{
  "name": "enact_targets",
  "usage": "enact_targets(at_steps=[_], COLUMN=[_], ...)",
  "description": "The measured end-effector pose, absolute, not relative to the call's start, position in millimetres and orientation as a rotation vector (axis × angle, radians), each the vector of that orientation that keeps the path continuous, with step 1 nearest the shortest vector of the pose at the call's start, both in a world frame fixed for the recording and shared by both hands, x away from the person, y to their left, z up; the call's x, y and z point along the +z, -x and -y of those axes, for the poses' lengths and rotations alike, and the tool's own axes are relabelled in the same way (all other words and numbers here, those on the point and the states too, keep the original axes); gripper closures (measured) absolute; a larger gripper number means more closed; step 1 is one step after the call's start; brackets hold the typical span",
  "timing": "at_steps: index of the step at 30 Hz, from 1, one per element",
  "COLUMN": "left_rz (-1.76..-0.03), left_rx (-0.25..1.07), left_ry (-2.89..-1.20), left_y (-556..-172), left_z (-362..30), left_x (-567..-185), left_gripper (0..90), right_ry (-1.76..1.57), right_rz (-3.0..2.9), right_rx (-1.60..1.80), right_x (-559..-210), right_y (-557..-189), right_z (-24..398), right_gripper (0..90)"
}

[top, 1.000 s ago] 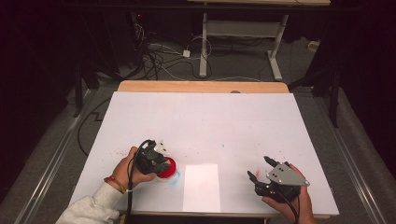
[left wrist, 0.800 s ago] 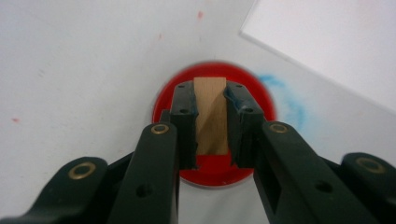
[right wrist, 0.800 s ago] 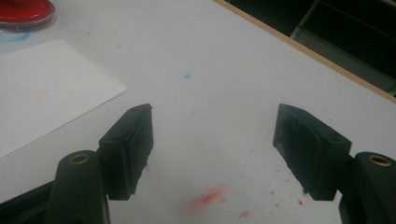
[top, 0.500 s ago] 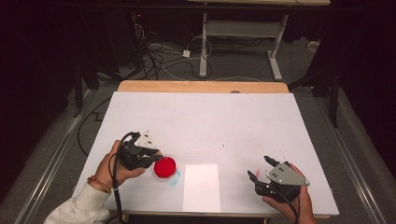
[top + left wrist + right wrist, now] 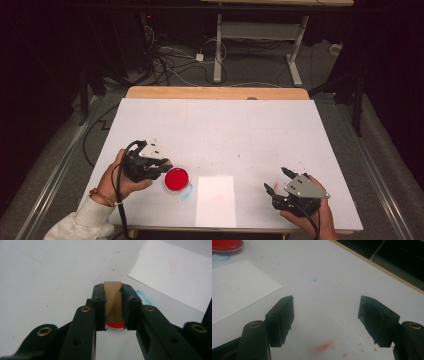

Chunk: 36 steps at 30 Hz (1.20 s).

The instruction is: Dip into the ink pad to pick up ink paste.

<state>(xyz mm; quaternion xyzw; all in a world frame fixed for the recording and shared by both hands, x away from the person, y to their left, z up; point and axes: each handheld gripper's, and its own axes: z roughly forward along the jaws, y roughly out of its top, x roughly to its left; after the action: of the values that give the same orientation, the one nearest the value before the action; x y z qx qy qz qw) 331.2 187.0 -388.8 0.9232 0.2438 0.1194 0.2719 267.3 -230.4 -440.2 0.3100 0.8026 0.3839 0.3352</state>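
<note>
- While the left tongs are closed on a small wooden stamp, the red ink pad lies just beside their tip, on the side toward the desk's middle; seen along the left tongs' own jaws, the pad's red rim peeks out just beneath the block.
- Clamped between the two jaws, the stamp's long axis runs along them, with its far end pointing out past the jaw tips toward the sheet.
- White paper lies flat on the desk just past the pad, between the two hands, near the front edge.
- Judging by this layout, the next move is a short carry from the pad across to the paper, then a press down; the stamp would need to be turned face-down for that.
- Well apart on the other side of the sheet, the right tongs rest with jaws spread wide and nothing between them, above red smudges on the desk.
- Of the two hands, the left is the nearer to the pad; the sheet lies about midway between both.
</note>
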Motion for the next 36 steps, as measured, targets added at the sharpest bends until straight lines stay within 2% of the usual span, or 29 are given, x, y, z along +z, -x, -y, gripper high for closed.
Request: enact_targets(at_steps=[7, 17, 27, 36], left_rz=[-0.66, -0.677, -0.728, -0.763], left_rx=[0.266, 0.244, 0.164, 0.146], left_ry=[-2.575, -2.637, -2.586, -2.579], left_y=[-345.4, -354.7, -360.2, -361.5], left_z=[-172.4, -164.8, -170.0, -170.2], left_x=[-418.8, -438.7, -444.6, -445.4], left_gripper=[73.7, 73.7, 73.8, 73.8], right_ry=[-0.807, -0.803, -0.795, -0.798], right_rz=[-2.106, -2.115, -2.123, -2.11], right_rx=[0.989, 0.983, 0.976, 0.982], right_x=[-441.7, -442.6, -443.1, -442.0], right_y=[-267.6, -267.4, -267.7, -267.0], right_z=[229.9, 229.8, 228.8, 229.9], right_gripper=[29.6, 29.7, 29.7, 29.7])
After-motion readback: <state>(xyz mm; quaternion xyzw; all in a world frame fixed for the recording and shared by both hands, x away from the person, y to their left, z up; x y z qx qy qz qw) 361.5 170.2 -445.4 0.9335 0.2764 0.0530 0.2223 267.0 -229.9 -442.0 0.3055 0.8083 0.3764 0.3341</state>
